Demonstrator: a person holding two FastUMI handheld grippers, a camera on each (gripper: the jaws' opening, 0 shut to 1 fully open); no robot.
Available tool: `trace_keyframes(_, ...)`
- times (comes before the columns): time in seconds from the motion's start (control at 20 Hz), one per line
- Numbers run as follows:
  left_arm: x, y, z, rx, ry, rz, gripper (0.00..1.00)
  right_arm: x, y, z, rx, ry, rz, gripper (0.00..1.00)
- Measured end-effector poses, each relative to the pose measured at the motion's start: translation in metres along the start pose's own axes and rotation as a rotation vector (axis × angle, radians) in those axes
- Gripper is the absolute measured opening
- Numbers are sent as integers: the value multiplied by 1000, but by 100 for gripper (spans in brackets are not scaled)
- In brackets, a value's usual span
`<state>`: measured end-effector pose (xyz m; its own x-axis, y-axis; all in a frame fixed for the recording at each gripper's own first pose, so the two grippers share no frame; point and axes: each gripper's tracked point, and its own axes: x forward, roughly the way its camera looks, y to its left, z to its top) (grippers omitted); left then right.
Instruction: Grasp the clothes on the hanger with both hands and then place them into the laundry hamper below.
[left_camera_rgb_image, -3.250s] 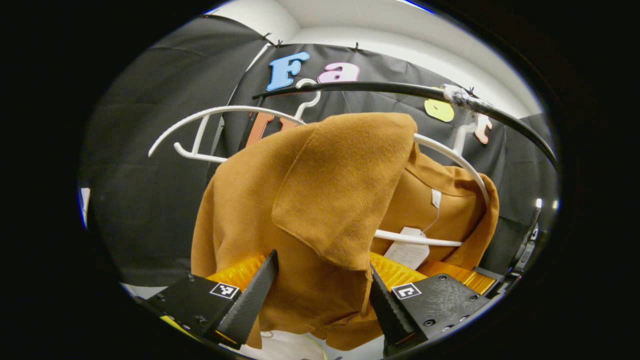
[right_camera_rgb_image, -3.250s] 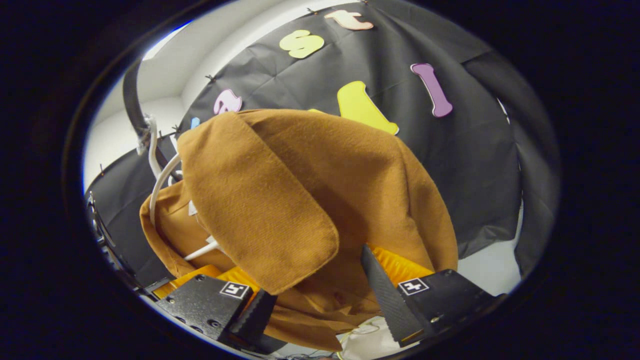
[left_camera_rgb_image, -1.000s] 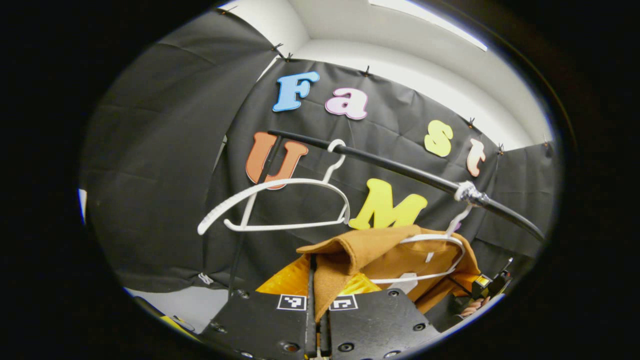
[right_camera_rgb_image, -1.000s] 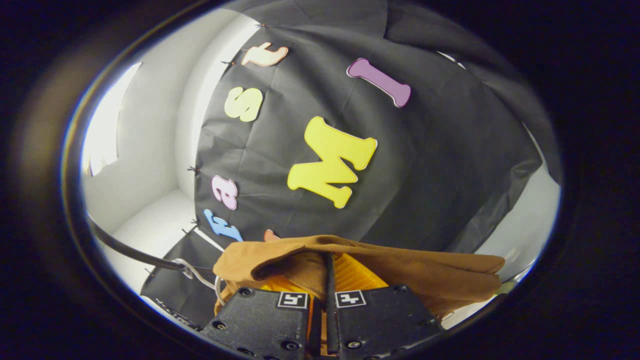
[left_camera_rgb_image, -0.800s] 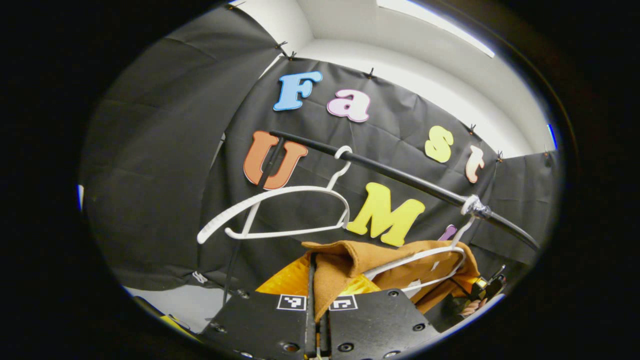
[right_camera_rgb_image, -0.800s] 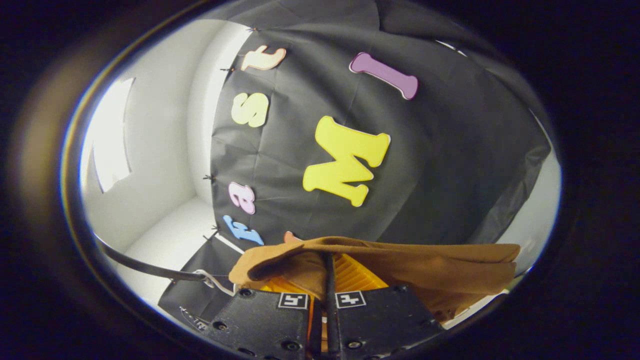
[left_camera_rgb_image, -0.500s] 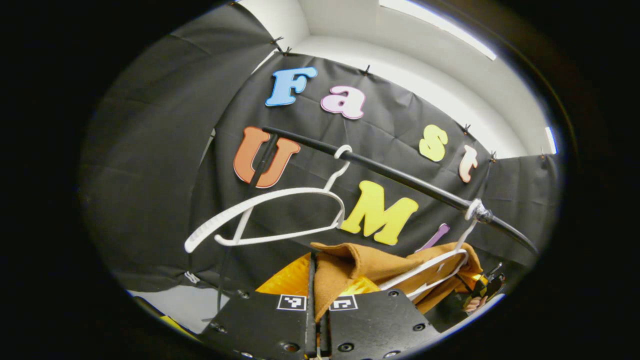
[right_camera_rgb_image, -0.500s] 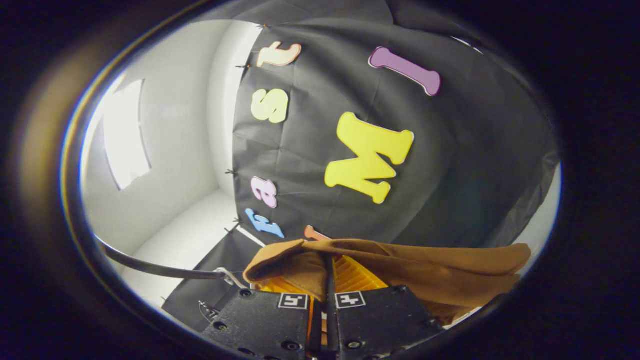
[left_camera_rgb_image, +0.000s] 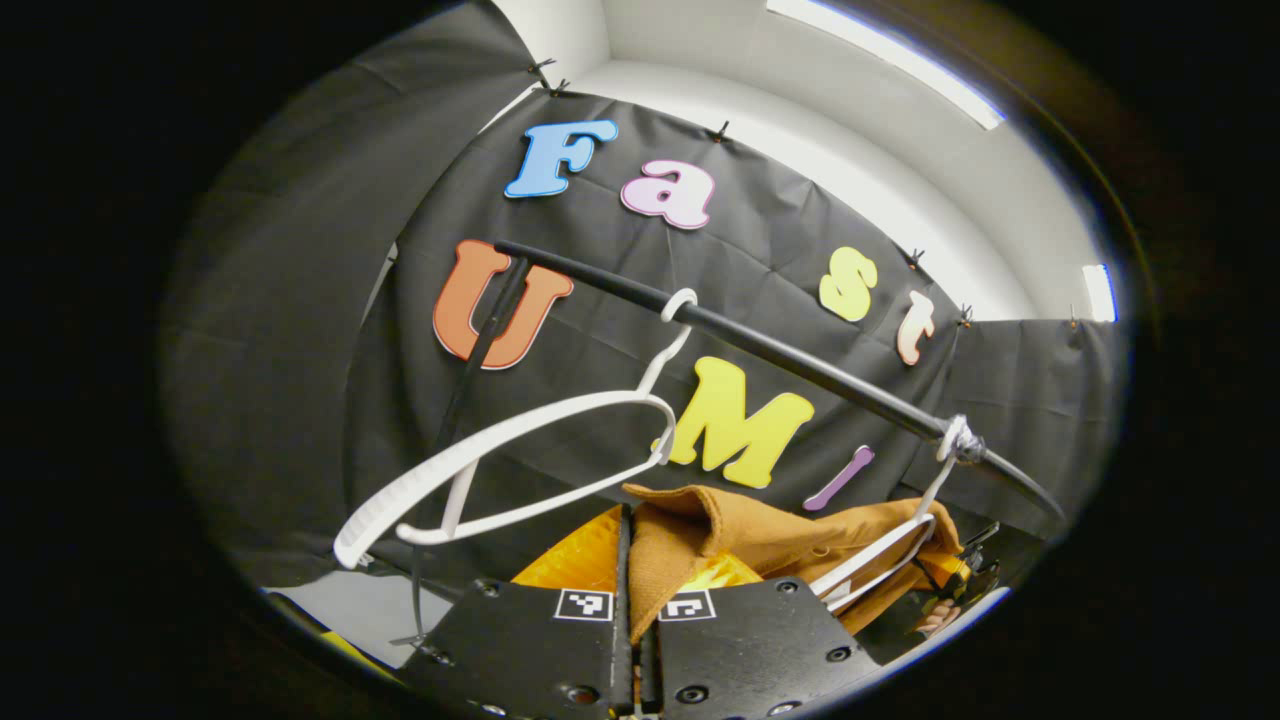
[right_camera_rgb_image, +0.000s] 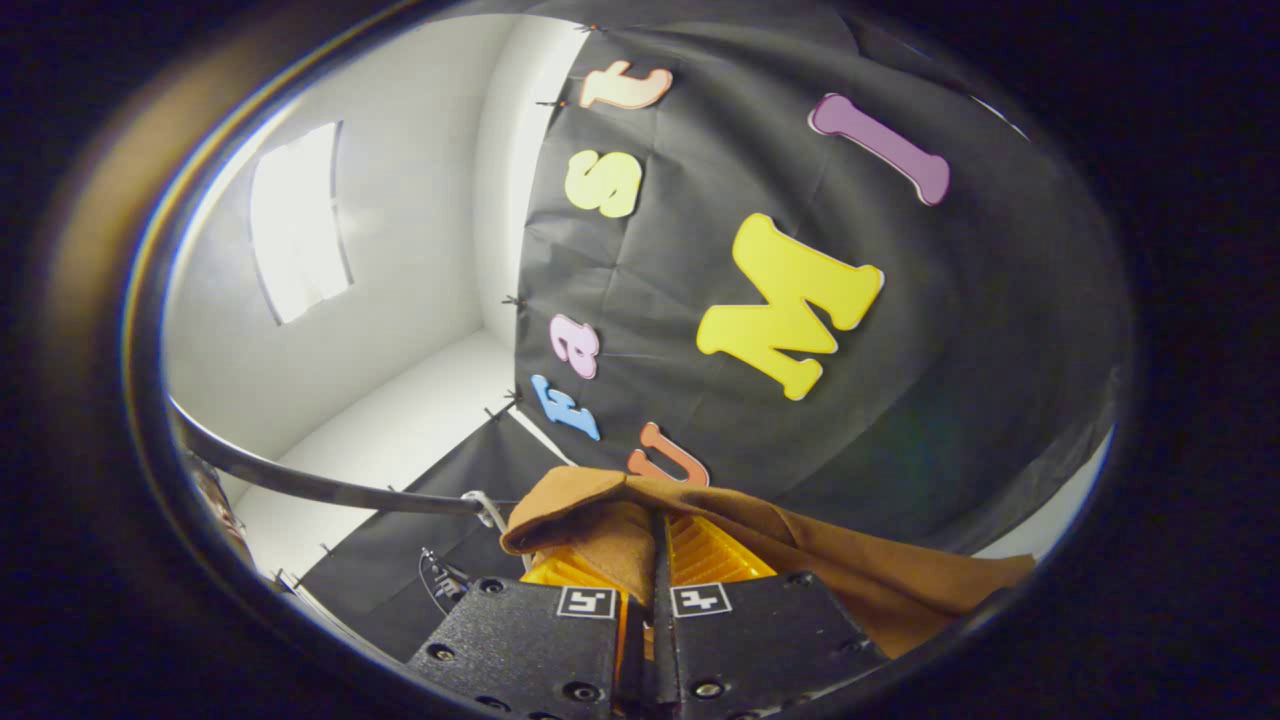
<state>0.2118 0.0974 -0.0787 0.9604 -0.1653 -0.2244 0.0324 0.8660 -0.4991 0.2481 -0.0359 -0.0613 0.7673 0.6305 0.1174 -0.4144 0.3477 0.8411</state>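
A brown garment (left_camera_rgb_image: 760, 535) hangs low in the left gripper view, one edge pinched between the shut fingers of my left gripper (left_camera_rgb_image: 628, 540). A white hanger (left_camera_rgb_image: 878, 553) tied to the black rail (left_camera_rgb_image: 800, 365) lies tilted across the cloth's far side. Beyond it, at the far right, is the other gripper (left_camera_rgb_image: 962, 578) with a hand (left_camera_rgb_image: 935, 620) behind it. In the right gripper view my right gripper (right_camera_rgb_image: 658, 540) is shut on a fold of the same garment (right_camera_rgb_image: 860, 575), which stretches away to the right.
An empty white hanger (left_camera_rgb_image: 520, 450) swings tilted from the rail's left part, just above my left gripper. The rail (right_camera_rgb_image: 320, 485) and a white hanger hook (right_camera_rgb_image: 487, 507) sit at the lower left of the right gripper view. Black booth cloth closes the back.
Both grippers, open around the garment's shoulders 3.2 s ago, are shut on it. Over the last second both hangers have tilted further and the right gripper has rolled, the cloth staying pinched.
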Motion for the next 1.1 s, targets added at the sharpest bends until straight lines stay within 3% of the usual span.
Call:
trace_keyframes(0.15, 11, -4, 1, 36, 12, -26, 7, 7, -3, 3, 17, 4, 29, 7)
trace_keyframes(0.3, 27, 3, -6, 92, 70, -55, 7, 8, -46, -13, 64, 89, -49, 5)
trace_keyframes(0.5, 53, 14, -19, 104, 179, -96, 7, 17, -44, -17, 87, 109, -38, 6)
trace_keyframes(0.65, 52, 4, 3, 105, 166, -166, 7, 14, -16, -11, 79, 68, 59, 7)
trace_keyframes(0.8, 45, -14, 28, 56, 134, -235, 6, 1, -5, -4, 216, 5, 143, 6)
trace_keyframes(1.0, 54, -16, 32, 111, 141, -217, 7, -4, 13, 1, 258, -9, 168, 5)
trace_keyframes(1.1, 49, -20, 40, 102, 127, -242, 7, -17, 53, 25, 225, -69, 283, 6)
